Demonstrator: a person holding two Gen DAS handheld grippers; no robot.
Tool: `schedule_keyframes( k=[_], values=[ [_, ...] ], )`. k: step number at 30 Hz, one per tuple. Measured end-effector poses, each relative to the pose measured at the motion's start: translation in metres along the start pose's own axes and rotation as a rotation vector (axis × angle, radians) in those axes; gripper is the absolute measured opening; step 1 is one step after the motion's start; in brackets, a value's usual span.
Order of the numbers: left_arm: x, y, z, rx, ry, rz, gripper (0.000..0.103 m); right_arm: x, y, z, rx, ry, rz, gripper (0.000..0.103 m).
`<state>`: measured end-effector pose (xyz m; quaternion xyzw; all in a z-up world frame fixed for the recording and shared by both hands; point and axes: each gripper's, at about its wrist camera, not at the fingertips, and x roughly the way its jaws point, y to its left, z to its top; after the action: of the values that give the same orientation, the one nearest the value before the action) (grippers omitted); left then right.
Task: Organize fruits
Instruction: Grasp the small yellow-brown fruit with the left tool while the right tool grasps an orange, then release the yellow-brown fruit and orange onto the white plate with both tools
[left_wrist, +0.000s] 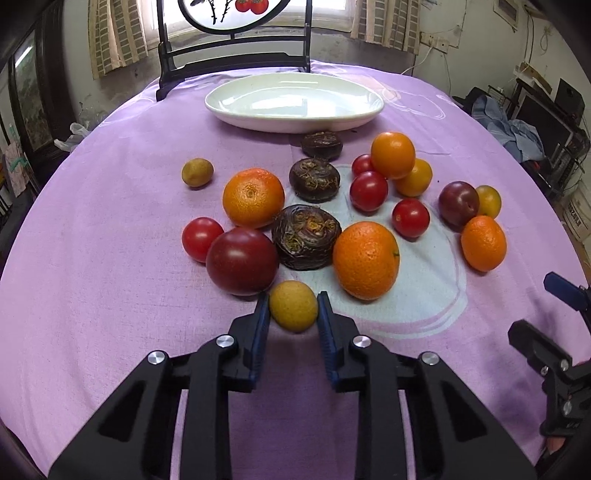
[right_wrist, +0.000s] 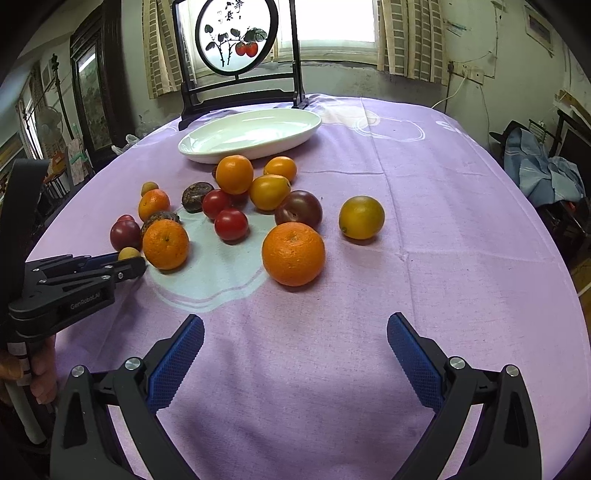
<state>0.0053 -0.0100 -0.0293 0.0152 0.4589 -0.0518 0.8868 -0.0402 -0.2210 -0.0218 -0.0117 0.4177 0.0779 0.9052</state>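
On the tabletop (right_wrist: 424, 258) lie three rough-skinned mandarins (left_wrist: 365, 260), counted at (left_wrist: 253, 197) and (left_wrist: 484, 248) as well. The smooth yellow-orange fruits (right_wrist: 234, 174) come to four in the right view; the left view shows only three of them. There are four red cherry tomatoes (left_wrist: 410, 218), two dark plums (left_wrist: 242, 260), and three brown water chestnuts (left_wrist: 306, 236). Of the small tan fruit (left_wrist: 293, 310) there are two, the second at (left_wrist: 197, 172). One white oval plate (left_wrist: 229, 107) and one painted round screen (right_wrist: 236, 37) stand behind. Two pairs of tongs show: the left tongs (left_wrist: 293, 301) and the right tongs (right_wrist: 295, 325).
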Motion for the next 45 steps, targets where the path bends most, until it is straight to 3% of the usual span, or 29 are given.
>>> schedule_keyframes(
  k=[12, 15, 18, 19, 20, 21, 25, 29, 36, 41, 45],
  values=[
    [-0.031, 0.014, -0.001, 0.007, -0.069, -0.060, 0.025, 0.016, -0.010, 0.021, -0.039, 0.046, 0.039, 0.100],
    [-0.032, 0.018, 0.001, 0.006, -0.076, -0.056, 0.025, 0.029, -0.003, 0.032, -0.057, 0.066, 0.045, 0.094],
    [-0.031, 0.025, 0.005, -0.004, -0.074, -0.054, 0.025, 0.045, 0.004, 0.044, -0.091, 0.100, 0.026, 0.084],
    [-0.030, 0.028, 0.006, -0.007, -0.071, -0.056, 0.025, 0.049, 0.006, 0.046, -0.100, 0.113, 0.021, 0.073],
    [-0.029, 0.029, 0.008, -0.008, -0.068, -0.059, 0.025, 0.053, 0.008, 0.049, -0.115, 0.123, 0.006, 0.048],
    [-0.027, 0.031, 0.010, -0.006, -0.064, -0.062, 0.025, 0.057, 0.009, 0.051, -0.125, 0.134, -0.001, 0.046],
    [-0.025, 0.037, 0.023, 0.002, -0.046, -0.082, 0.025, 0.049, 0.010, 0.052, -0.130, 0.105, 0.018, 0.045],
    [-0.029, 0.042, 0.049, 0.029, -0.062, -0.099, 0.025, 0.019, 0.005, 0.061, -0.114, 0.003, 0.100, 0.045],
    [-0.015, 0.040, 0.124, 0.051, -0.098, -0.101, 0.025, 0.011, 0.017, 0.125, -0.183, -0.170, 0.120, 0.045],
    [0.031, 0.042, 0.178, 0.007, -0.056, -0.098, 0.025, 0.062, 0.028, 0.174, -0.161, -0.123, 0.138, 0.045],
    [0.072, 0.047, 0.201, -0.034, 0.012, -0.090, 0.025, 0.097, 0.043, 0.191, -0.165, -0.076, 0.123, 0.045]
  ],
)
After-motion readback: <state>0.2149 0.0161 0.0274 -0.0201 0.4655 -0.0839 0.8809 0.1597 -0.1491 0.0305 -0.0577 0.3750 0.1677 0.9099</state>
